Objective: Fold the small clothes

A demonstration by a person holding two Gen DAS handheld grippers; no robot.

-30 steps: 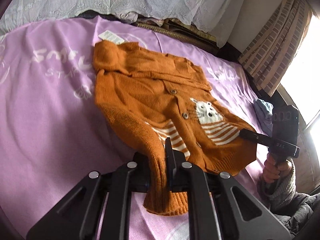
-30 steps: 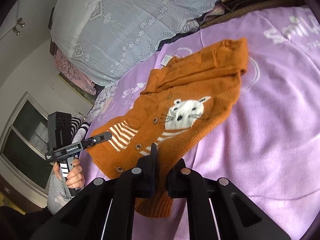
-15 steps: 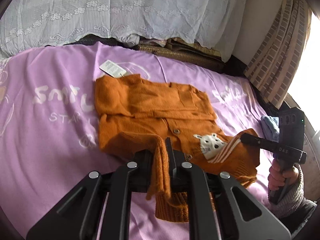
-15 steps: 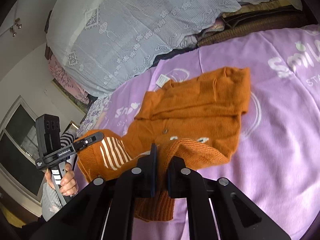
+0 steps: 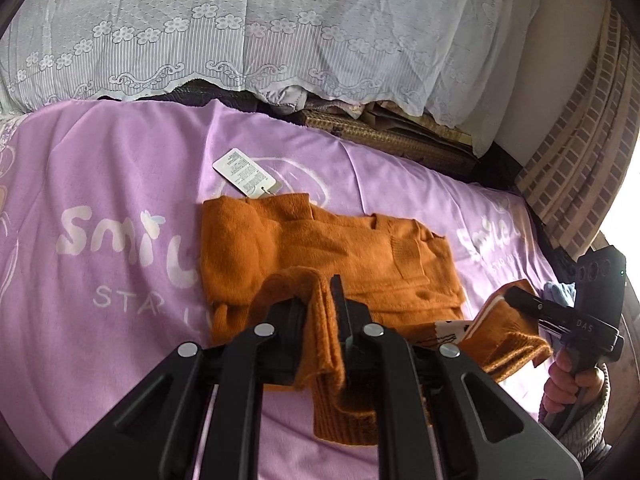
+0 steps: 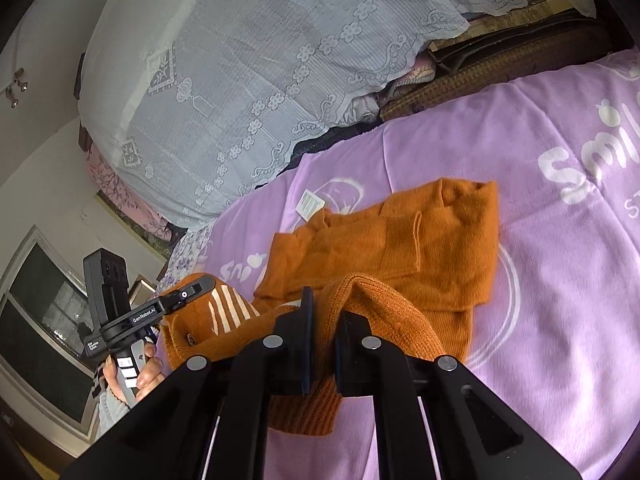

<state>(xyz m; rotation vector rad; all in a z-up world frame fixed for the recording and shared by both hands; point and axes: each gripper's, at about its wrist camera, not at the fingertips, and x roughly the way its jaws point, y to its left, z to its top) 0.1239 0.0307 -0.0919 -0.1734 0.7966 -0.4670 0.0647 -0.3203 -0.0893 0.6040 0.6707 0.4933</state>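
An orange knit cardigan (image 5: pixel 340 248) lies on the purple blanket (image 5: pixel 120 208), with a white paper tag (image 5: pixel 244 172) at its collar. My left gripper (image 5: pixel 318 296) is shut on one corner of the ribbed hem, lifted over the garment's middle. My right gripper (image 6: pixel 326 308) is shut on the other hem corner. Each wrist view shows the other gripper too: the right gripper (image 5: pixel 514 296) at the right and the left gripper (image 6: pixel 202 281) at the left, both pinching striped hem fabric. The lower half of the cardigan (image 6: pixel 400 240) hangs doubled between them, and the front design is mostly hidden.
A lace-covered pile of bedding (image 5: pixel 280 32) rises behind the blanket, with a woven mat (image 5: pixel 380 136) under it. A brick-pattern curtain (image 5: pixel 580 160) and a blue cloth (image 5: pixel 560 292) are at the right. A window (image 6: pixel 40 320) is on the far left.
Both grippers have lifted the hem and carried it toward the collar. The cat picture and stripes, flat and visible before, are now folded under.
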